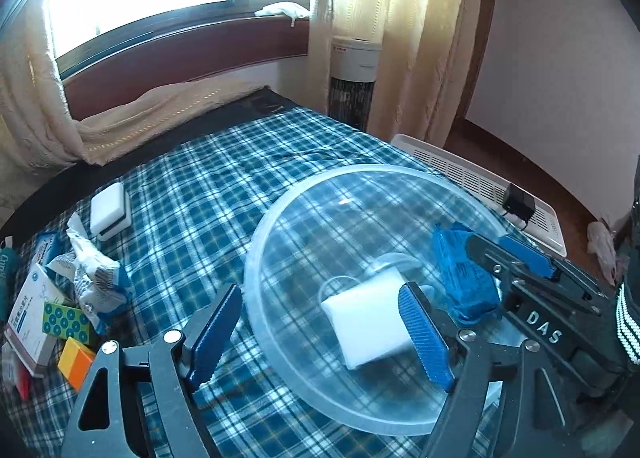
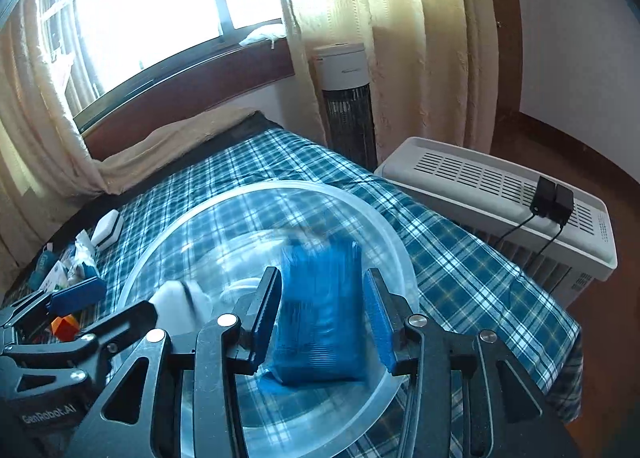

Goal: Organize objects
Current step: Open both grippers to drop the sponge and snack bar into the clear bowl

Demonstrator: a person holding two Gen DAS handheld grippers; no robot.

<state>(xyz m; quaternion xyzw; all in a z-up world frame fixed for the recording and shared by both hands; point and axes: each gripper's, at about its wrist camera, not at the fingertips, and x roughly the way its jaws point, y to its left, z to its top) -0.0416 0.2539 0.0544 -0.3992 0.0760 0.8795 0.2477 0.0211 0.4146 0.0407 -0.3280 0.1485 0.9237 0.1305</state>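
Blue packet [image 2: 320, 310] lay blurry in the clear bowl [image 2: 394, 236] between the right gripper [image 2: 322, 318]'s wide fingers, so backing out slowly seemed best; the left gripper [image 1: 320, 332] gaped wide too.

There is one big clear bowl [image 1: 256, 250] on the checked cloth. Inside it are two things: one blue packet [image 2: 320, 310] and one white square pad [image 1: 360, 322].

Two grippers show: the left gripper [image 1: 320, 334] and the right gripper [image 2: 322, 322].

Beside the bowl sits one white box [image 1: 107, 210], one crumpled wrapper [image 1: 96, 274], one medicine box [image 1: 28, 318], one box with green dots [image 1: 66, 318] and one orange and yellow block [image 1: 76, 362].

By the wall stand one tall fan [image 2: 348, 98] and one white heater [image 2: 480, 182]. Two black plugs [image 2: 552, 198] sit on the heater.
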